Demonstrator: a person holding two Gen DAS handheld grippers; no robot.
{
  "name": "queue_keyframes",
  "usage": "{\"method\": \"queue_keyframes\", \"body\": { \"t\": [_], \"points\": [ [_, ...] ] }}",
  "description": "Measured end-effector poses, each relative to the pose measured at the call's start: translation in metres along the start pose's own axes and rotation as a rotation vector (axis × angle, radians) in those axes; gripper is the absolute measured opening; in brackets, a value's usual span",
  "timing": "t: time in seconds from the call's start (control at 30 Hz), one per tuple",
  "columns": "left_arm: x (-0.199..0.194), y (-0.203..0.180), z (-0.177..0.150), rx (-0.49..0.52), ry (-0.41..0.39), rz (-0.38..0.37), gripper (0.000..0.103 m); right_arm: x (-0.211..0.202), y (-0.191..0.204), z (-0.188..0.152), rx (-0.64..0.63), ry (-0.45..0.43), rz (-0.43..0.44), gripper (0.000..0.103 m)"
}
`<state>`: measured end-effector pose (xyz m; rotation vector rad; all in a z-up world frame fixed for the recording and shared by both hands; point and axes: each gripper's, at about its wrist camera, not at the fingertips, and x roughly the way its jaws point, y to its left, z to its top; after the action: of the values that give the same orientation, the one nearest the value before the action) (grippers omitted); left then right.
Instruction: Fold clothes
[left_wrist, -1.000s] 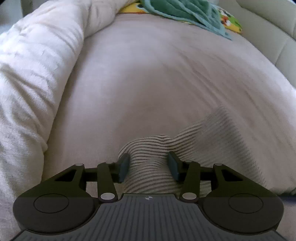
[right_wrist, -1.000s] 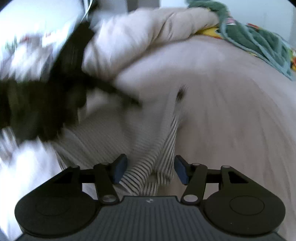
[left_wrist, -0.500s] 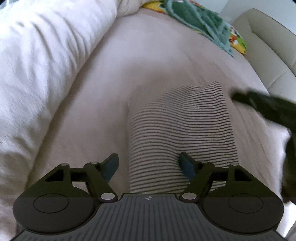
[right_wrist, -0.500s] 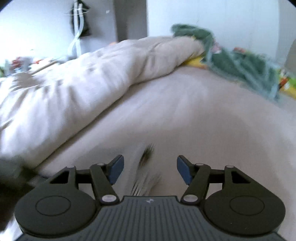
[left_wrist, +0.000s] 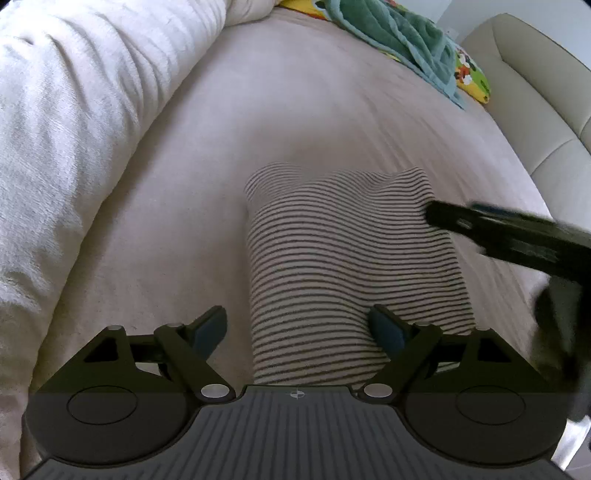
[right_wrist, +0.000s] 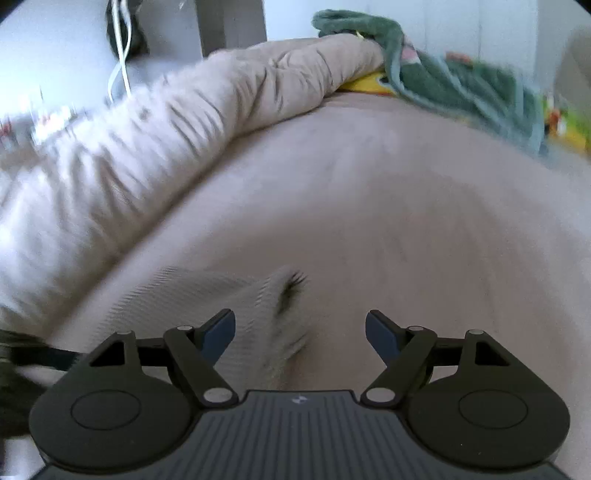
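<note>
Striped garment folded and let go on the bed

The striped garment (left_wrist: 354, 266) is seen as a narrow folded panel at frame centre on the bed sheet (left_wrist: 295, 122), its long axis running from the lower edge toward the upper middle. Further folds are judged possible. The left gripper (left_wrist: 298, 328) and right gripper (right_wrist: 300, 330) are opening wide, with nothing clamped.
</note>
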<state>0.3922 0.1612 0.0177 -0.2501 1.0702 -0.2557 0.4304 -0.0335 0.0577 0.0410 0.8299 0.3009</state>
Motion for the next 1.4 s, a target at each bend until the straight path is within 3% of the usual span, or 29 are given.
{"method": "queue_keyframes", "body": {
  "t": [0.07,0.13,0.27,0.37,0.53,0.7,1.03,1.27,1.4],
  "points": [
    [-0.001,0.0,0.0,0.001,0.002,0.002,0.09,-0.005,-0.003,-0.011,0.052,0.05,0.026,0.078],
    [0.001,-0.002,0.001,0.009,0.009,0.003,0.092,0.003,0.0,-0.03,0.025,0.117,-0.031,0.075],
    [-0.015,-0.002,-0.001,0.028,-0.017,0.009,0.091,0.009,0.001,-0.038,0.034,0.122,-0.057,0.077],
    [-0.027,0.005,-0.004,-0.013,-0.028,0.013,0.092,0.009,0.007,-0.037,-0.011,0.119,-0.077,0.078],
    [-0.019,0.001,-0.009,-0.015,-0.003,0.038,0.092,0.007,0.007,-0.035,-0.018,0.124,-0.069,0.08],
    [-0.021,-0.004,-0.012,0.021,0.004,0.035,0.079,0.006,0.007,-0.031,-0.014,0.127,-0.069,0.08],
    [-0.015,-0.005,-0.011,-0.002,0.016,0.011,0.08,-0.004,0.005,-0.036,0.018,0.13,-0.04,0.08],
    [-0.007,-0.021,-0.01,0.064,0.026,0.05,0.081,-0.022,0.004,-0.028,0.16,0.092,0.086,0.073],
    [-0.005,-0.025,-0.01,0.075,0.033,0.049,0.081,0.0,0.011,-0.039,0.107,0.181,0.005,0.072]
  ]
}}
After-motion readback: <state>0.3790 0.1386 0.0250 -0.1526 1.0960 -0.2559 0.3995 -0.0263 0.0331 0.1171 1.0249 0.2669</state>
